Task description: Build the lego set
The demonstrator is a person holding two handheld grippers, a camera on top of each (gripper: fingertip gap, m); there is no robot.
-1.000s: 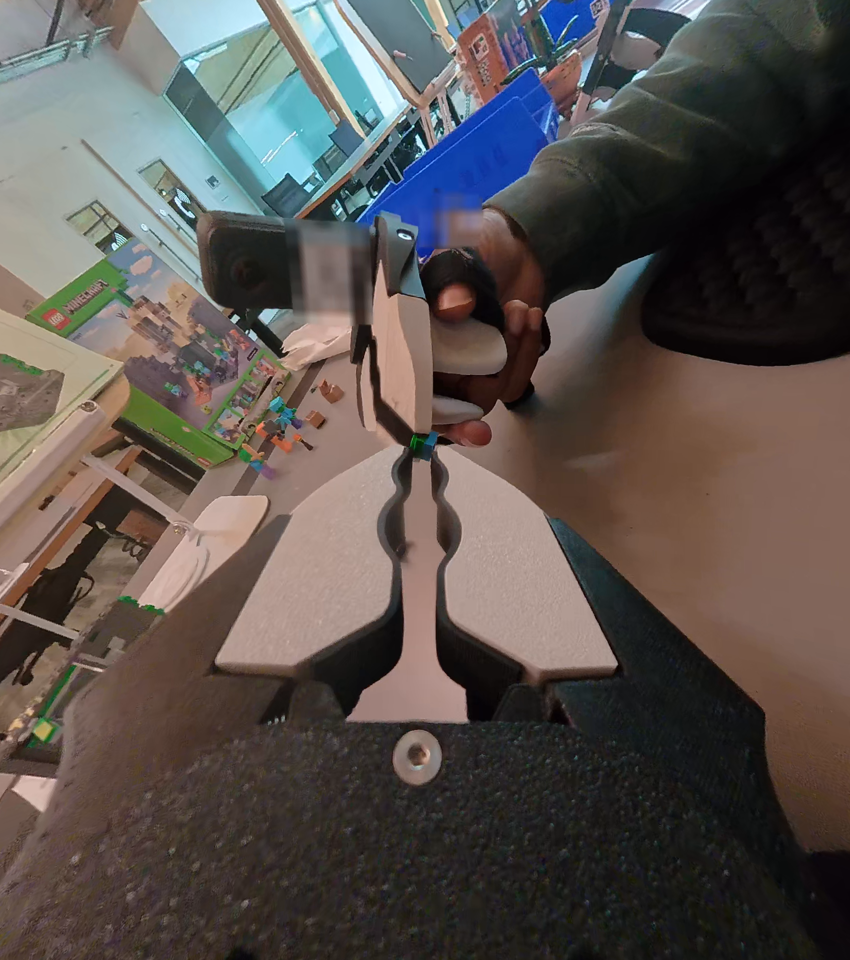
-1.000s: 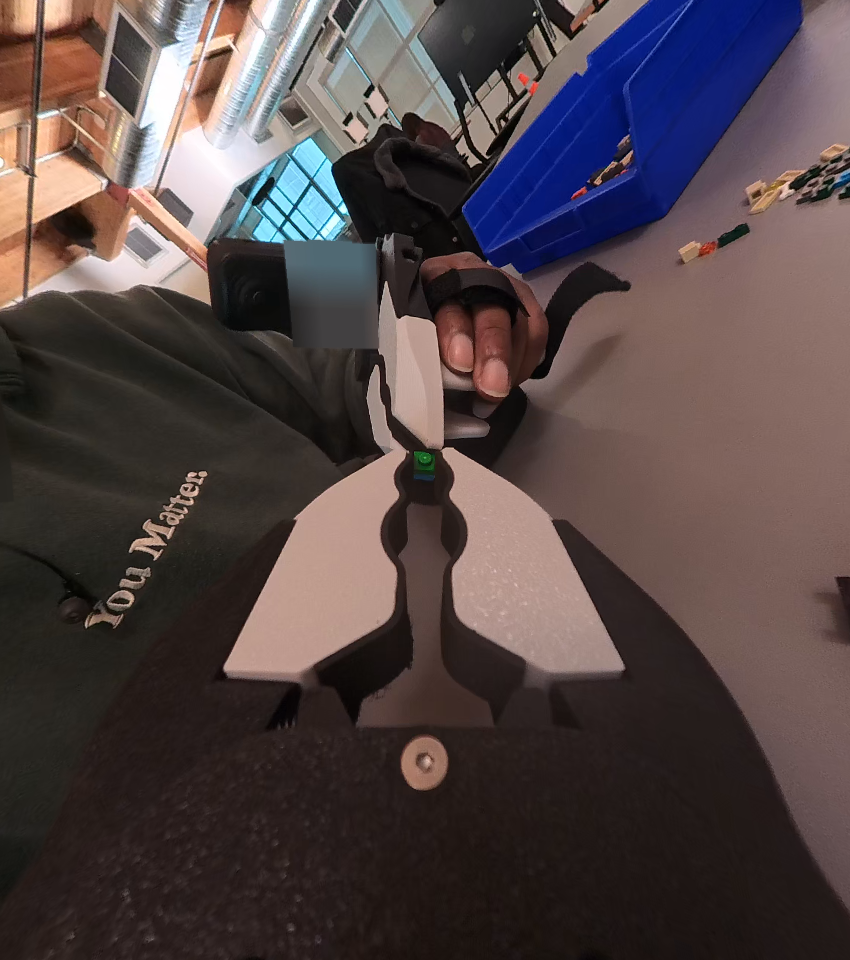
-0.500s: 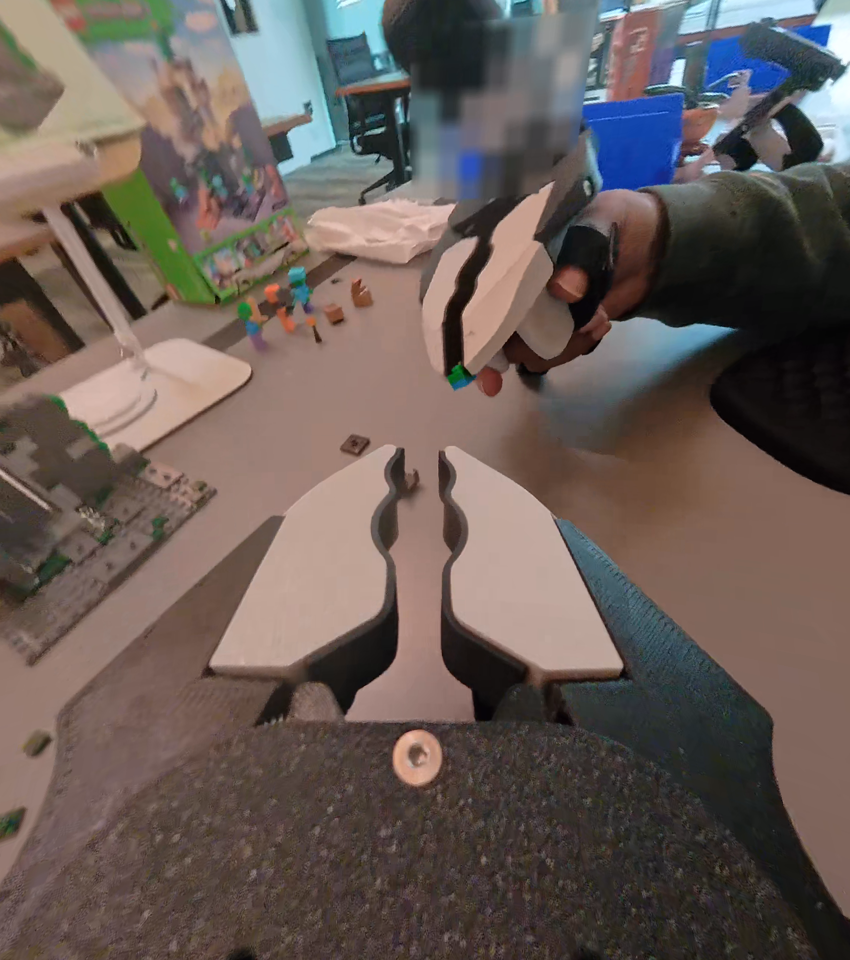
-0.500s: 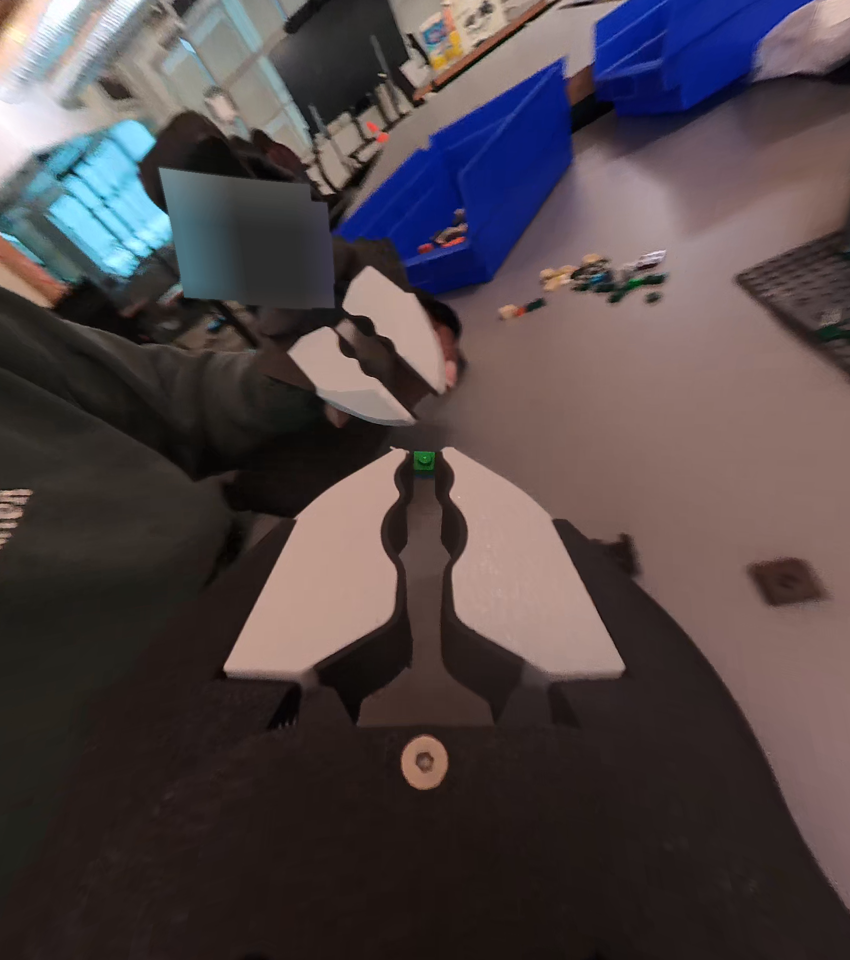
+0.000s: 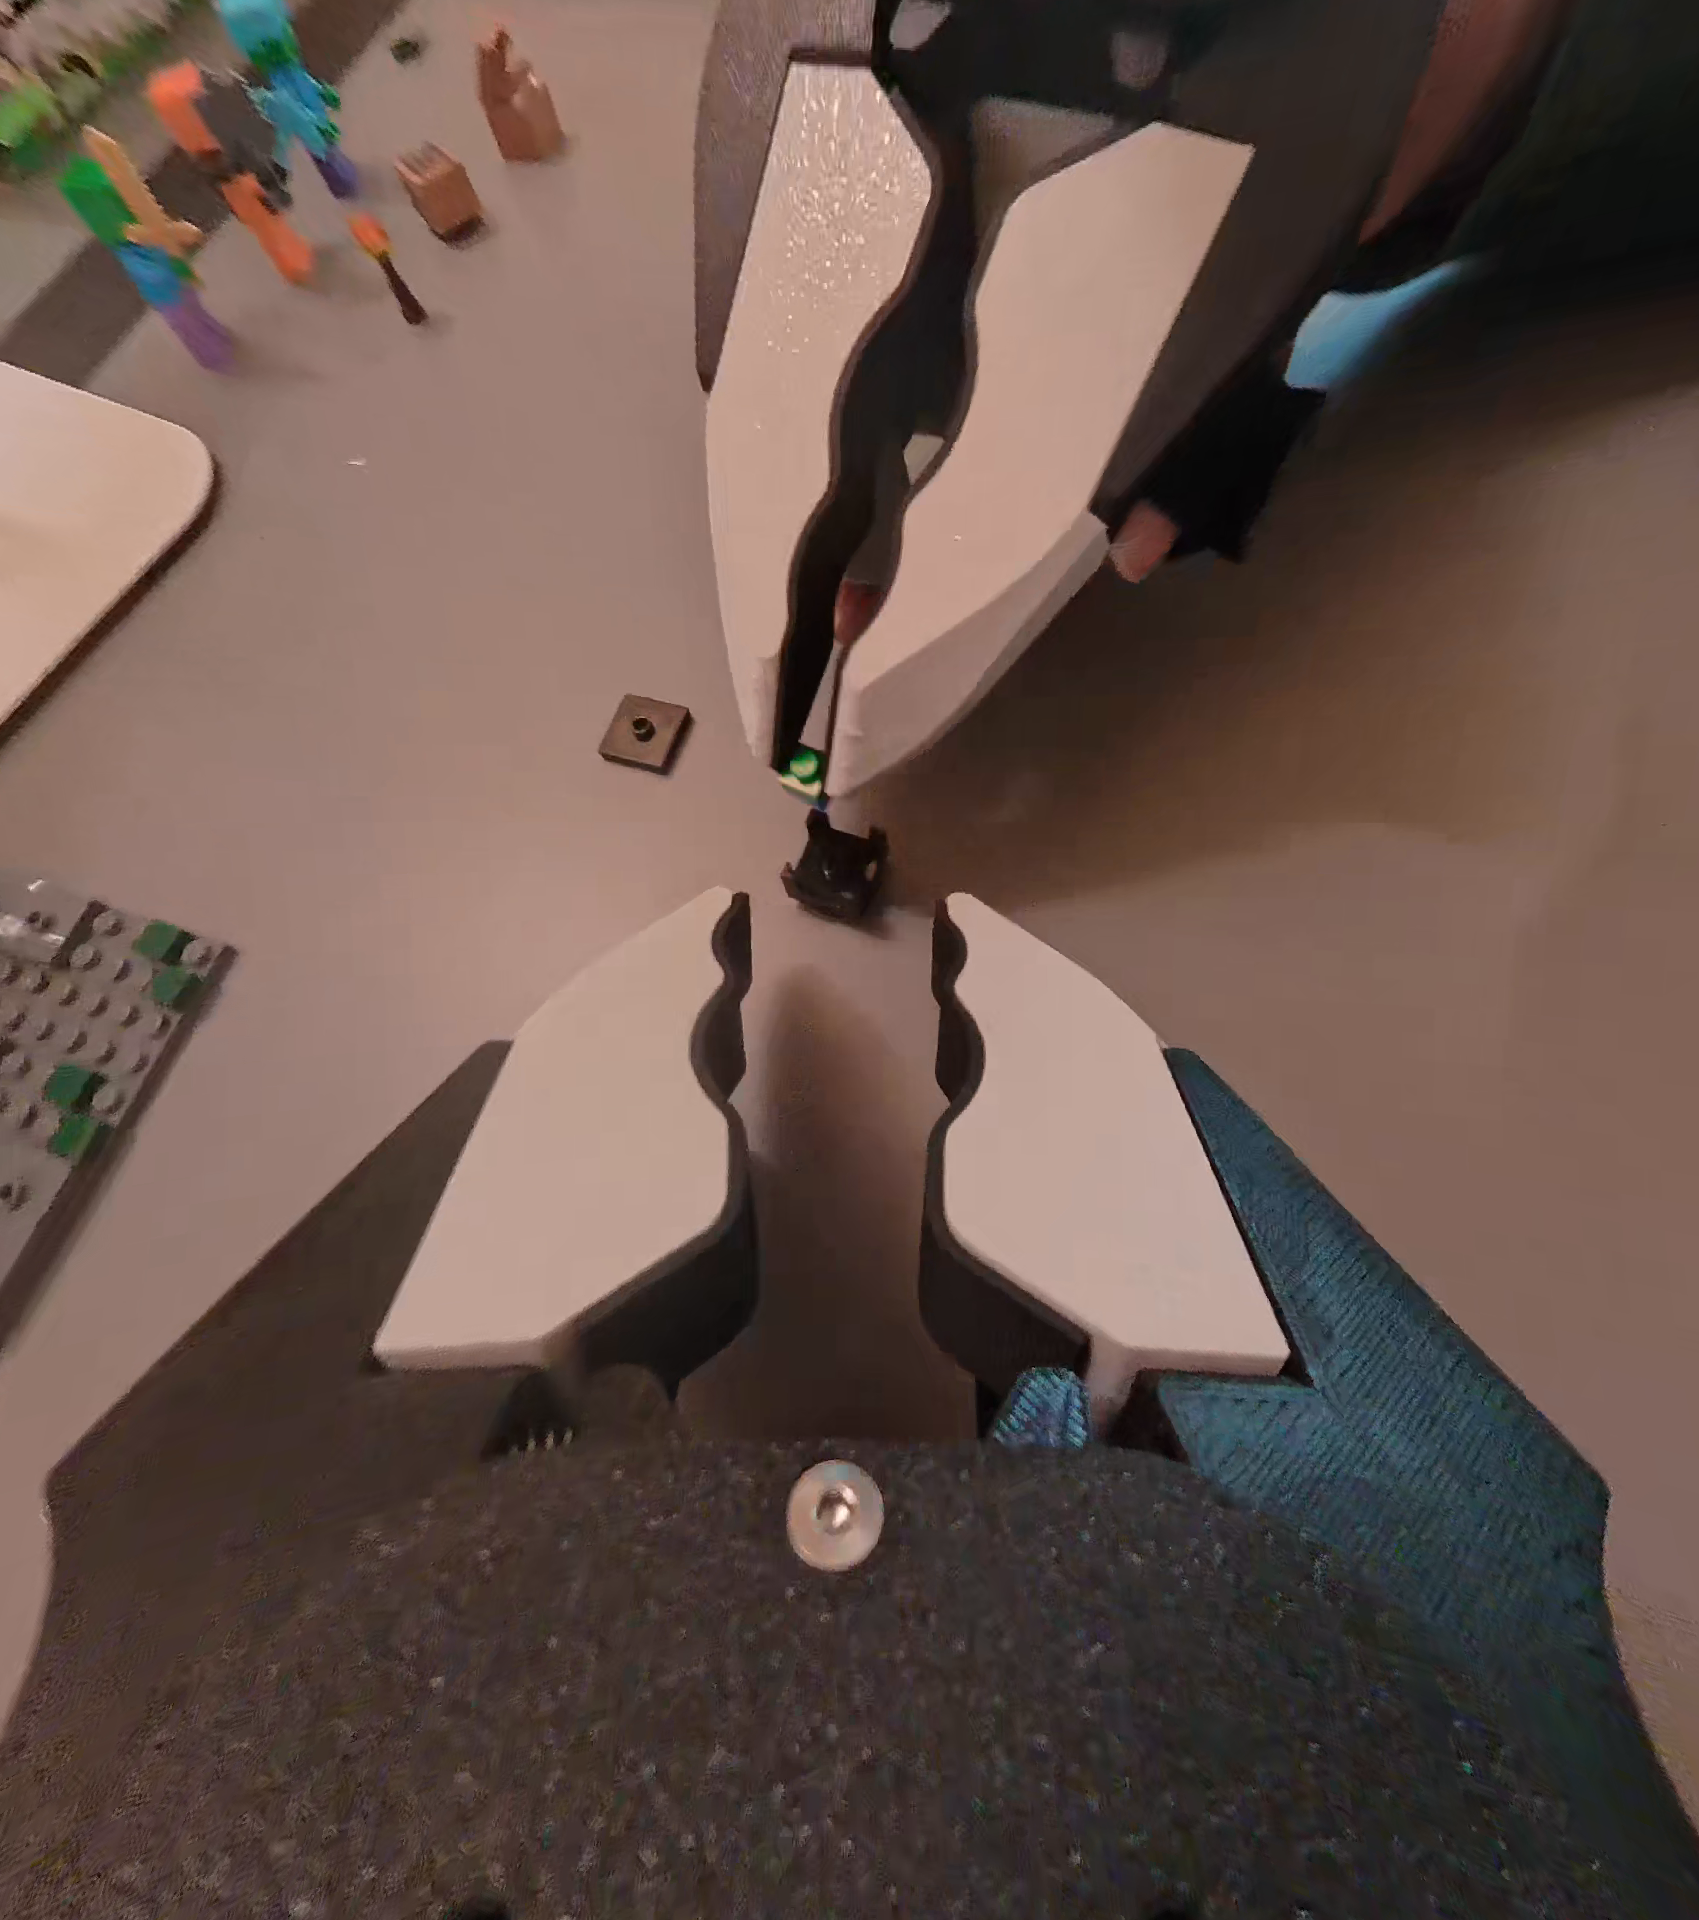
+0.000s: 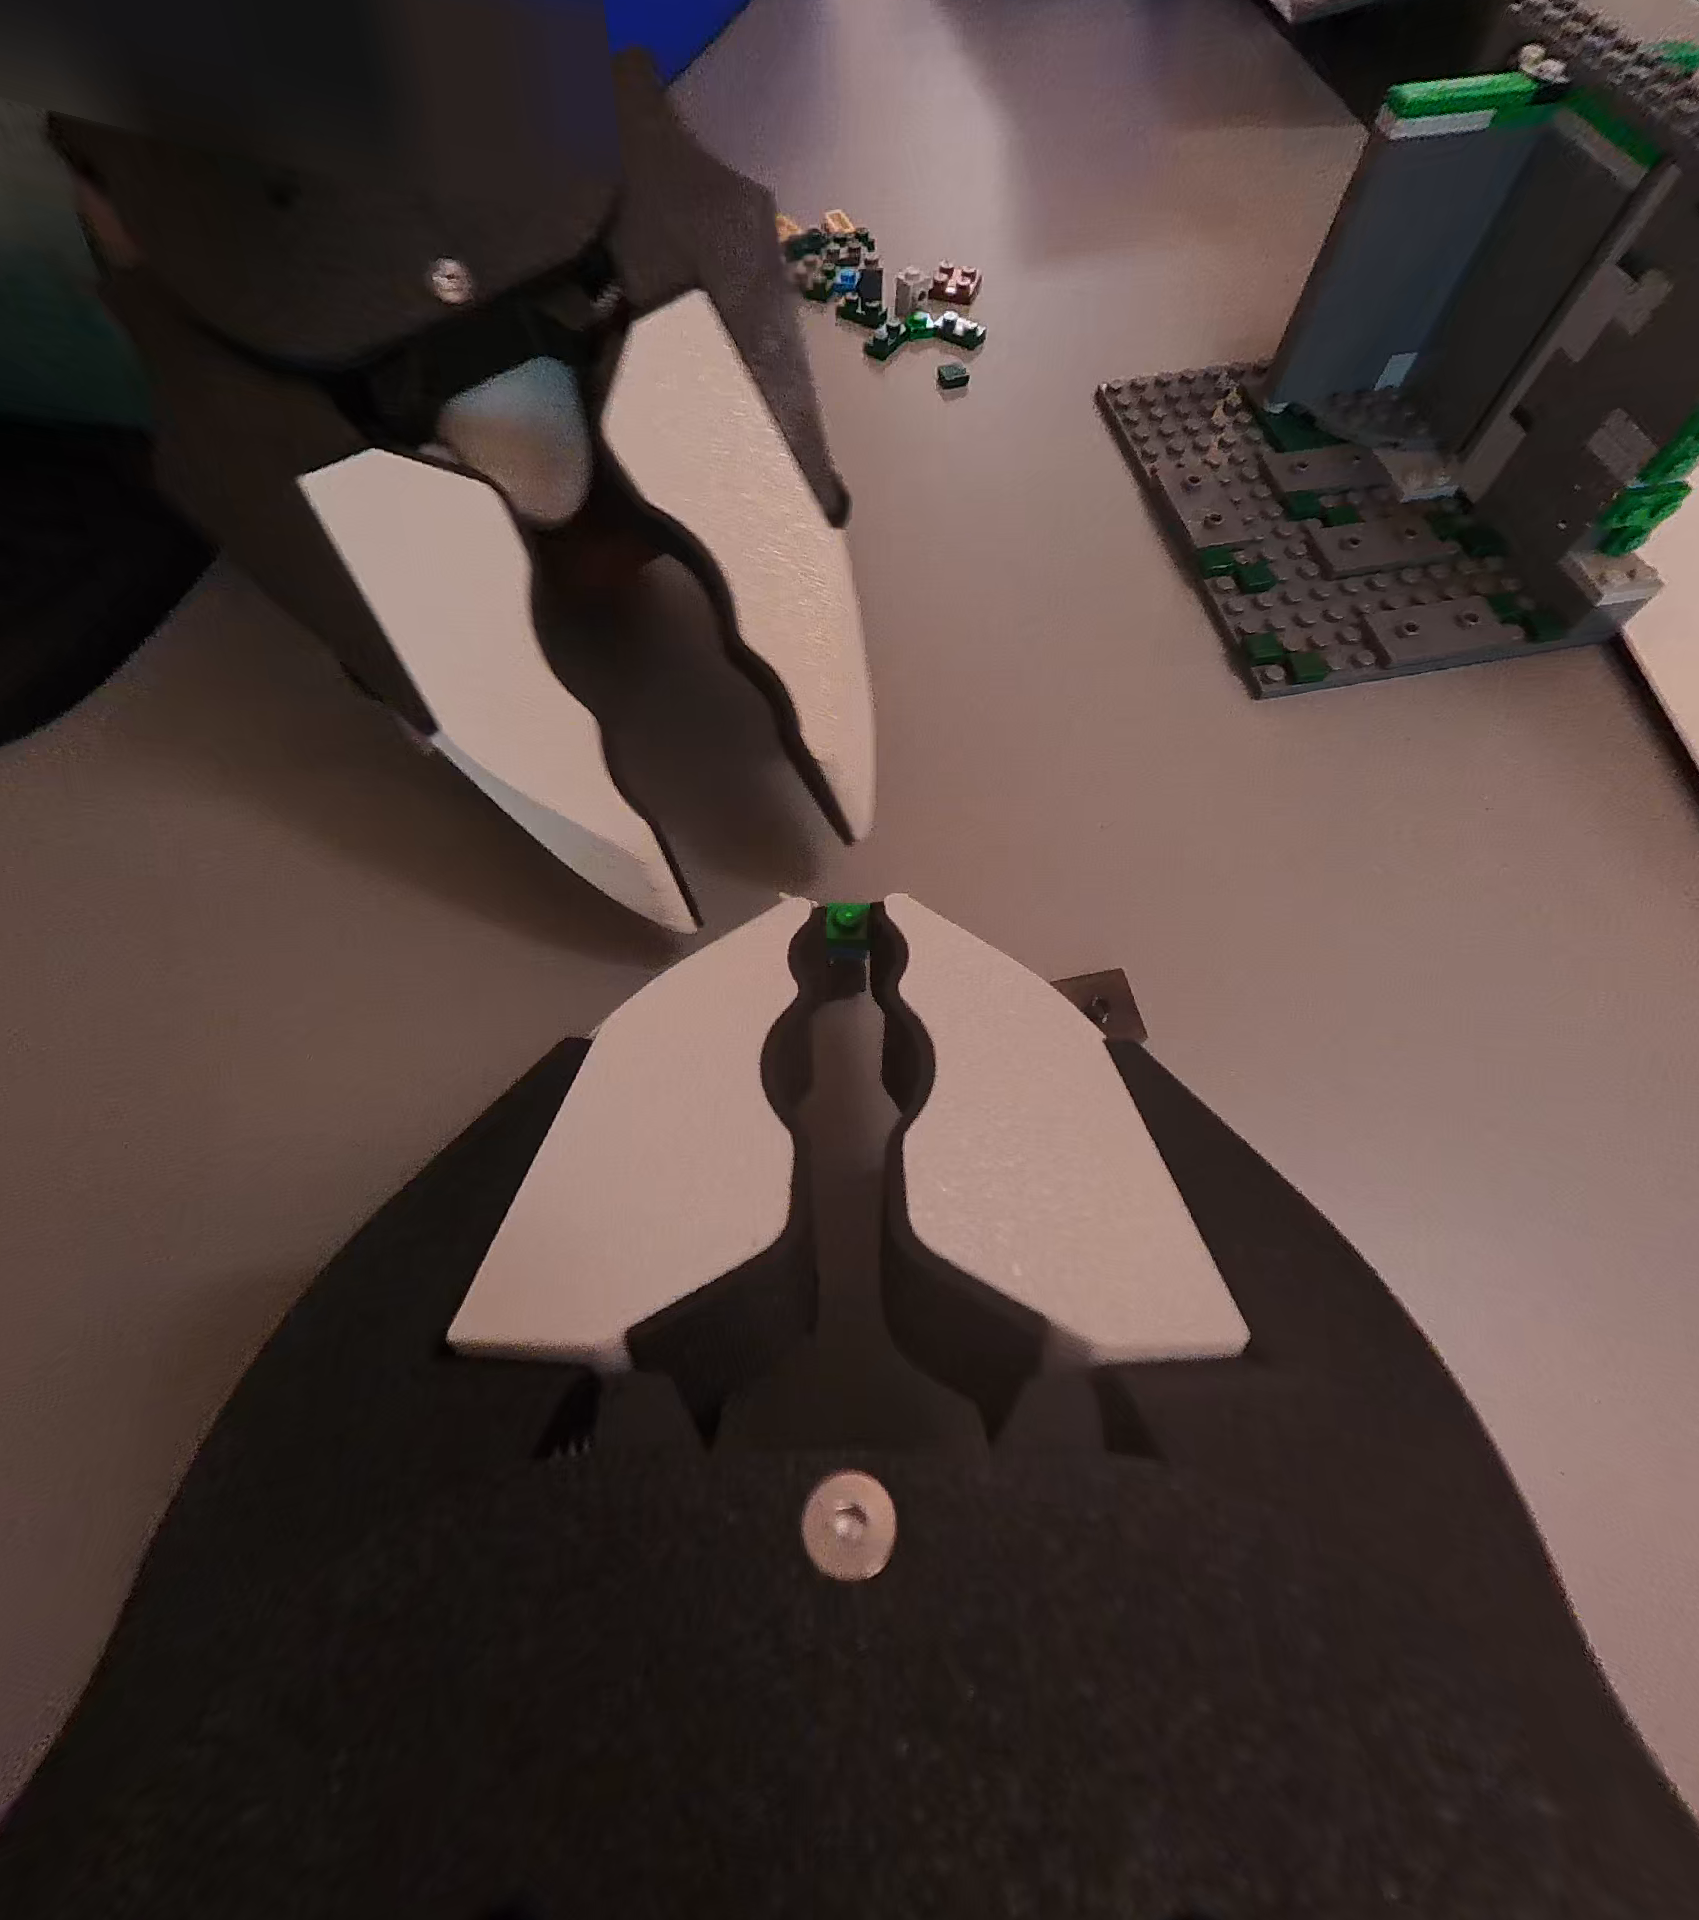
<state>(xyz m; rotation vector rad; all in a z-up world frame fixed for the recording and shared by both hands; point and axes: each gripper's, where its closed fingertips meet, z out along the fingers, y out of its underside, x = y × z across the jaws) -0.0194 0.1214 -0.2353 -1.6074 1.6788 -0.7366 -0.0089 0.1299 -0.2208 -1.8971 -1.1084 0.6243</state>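
Note:
My right gripper [image 6: 847, 916] is shut on a small green-and-blue piece [image 6: 847, 925], tips low over the grey table. In the left wrist view it [image 5: 809, 771] comes down from above with that piece [image 5: 803, 774] right over a small black piece [image 5: 832, 881] on the table. I cannot tell if the two pieces touch. My left gripper [image 5: 837, 920] is open and empty, its tips either side of the black piece's near edge. It also shows open in the right wrist view [image 6: 767, 873].
A flat dark square tile [image 5: 645, 732] lies just left of the tips. The grey baseplate with a grey-and-green wall [image 6: 1344, 540] stands at the right. Loose small pieces [image 6: 886, 291] lie beyond. Minifigures [image 5: 201, 156] and a white stand base [image 5: 24, 488] are at the far left. Only a small space, under 4 cm, lies between the two pairs of fingers. About 5 cm separates my right fingertips from the flat dark square tile [image 5: 645, 732].
Both grippers came down from mid-air to the table. My left gripper drew off the green-and-blue piece and opened wider. My right gripper kept the piece and lowered it over the black piece.

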